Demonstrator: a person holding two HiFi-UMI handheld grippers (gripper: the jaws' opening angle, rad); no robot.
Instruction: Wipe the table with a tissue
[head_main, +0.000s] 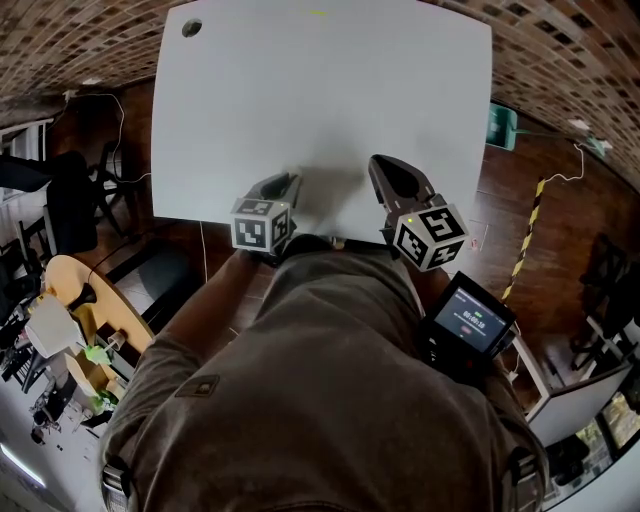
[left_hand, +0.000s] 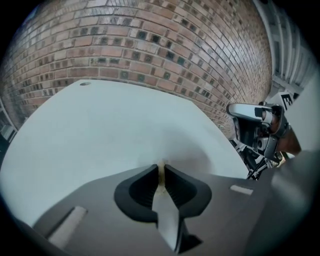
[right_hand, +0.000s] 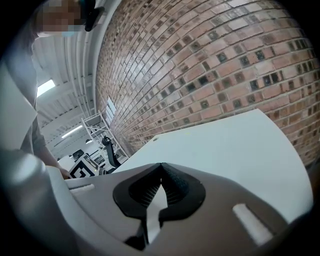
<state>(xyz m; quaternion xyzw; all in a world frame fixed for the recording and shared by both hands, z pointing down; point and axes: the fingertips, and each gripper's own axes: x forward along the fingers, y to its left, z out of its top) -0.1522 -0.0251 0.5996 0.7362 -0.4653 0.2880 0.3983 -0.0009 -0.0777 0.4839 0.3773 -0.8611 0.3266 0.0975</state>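
The white table (head_main: 320, 90) is bare apart from a small dark hole (head_main: 192, 28) at its far left corner and a faint yellowish mark (head_main: 315, 13) at the far edge. No tissue shows in any view. My left gripper (head_main: 292, 180) hovers over the table's near edge, jaws together with only a thin slit, nothing held (left_hand: 161, 167). My right gripper (head_main: 380, 162) sits beside it to the right, jaws closed tip to tip and empty (right_hand: 160, 166). Each gripper appears in the other's view: the right gripper (left_hand: 257, 130), the left gripper's marker cube (right_hand: 82, 167).
A brick wall (left_hand: 150, 45) stands beyond the table's far edge. A teal object (head_main: 502, 125) lies on the floor to the right, with yellow-black tape (head_main: 528, 225). A round wooden table (head_main: 90, 320) and chairs are at left. A screen device (head_main: 468, 322) hangs at the person's waist.
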